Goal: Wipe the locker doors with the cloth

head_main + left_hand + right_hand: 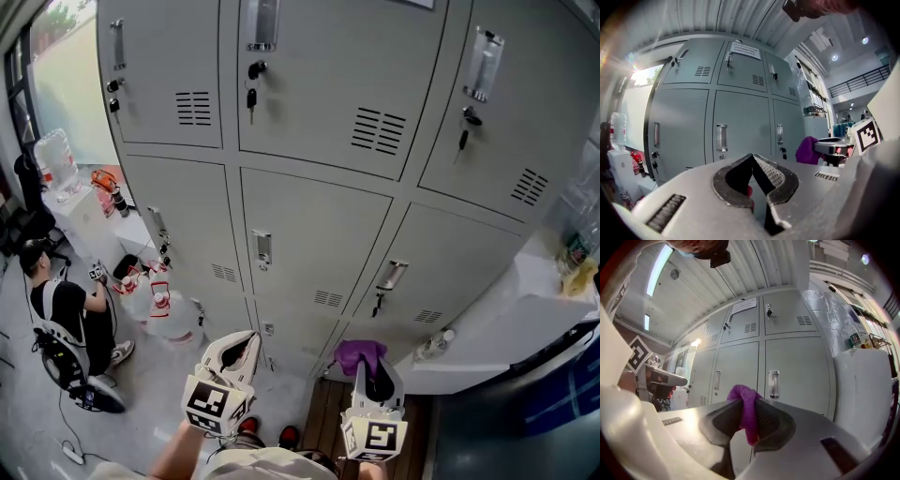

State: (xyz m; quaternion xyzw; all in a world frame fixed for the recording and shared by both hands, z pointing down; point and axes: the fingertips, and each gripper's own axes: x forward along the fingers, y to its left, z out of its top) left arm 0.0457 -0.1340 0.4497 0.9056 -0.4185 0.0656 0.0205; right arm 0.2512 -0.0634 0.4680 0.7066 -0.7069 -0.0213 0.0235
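Observation:
A wall of grey locker doors [319, 225] fills the head view, each with a handle, a lock and vent slots. My right gripper [361, 361] is shut on a purple cloth [359, 353], held low in front of the bottom row and apart from the doors. In the right gripper view the cloth [746, 413] bunches up between the jaws with the lockers [787, 366] beyond. My left gripper [251, 339] hangs beside it, shut with nothing in it; its tips [752, 157] meet in the left gripper view, and the purple cloth [807, 150] shows to its right.
A seated person [66, 319] is on the floor at the left, near large water bottles [164, 314] and a white cabinet [89, 220]. A white counter [506, 328] with a bottle stands at the right of the lockers. Keys hang in several upper locks [251, 94].

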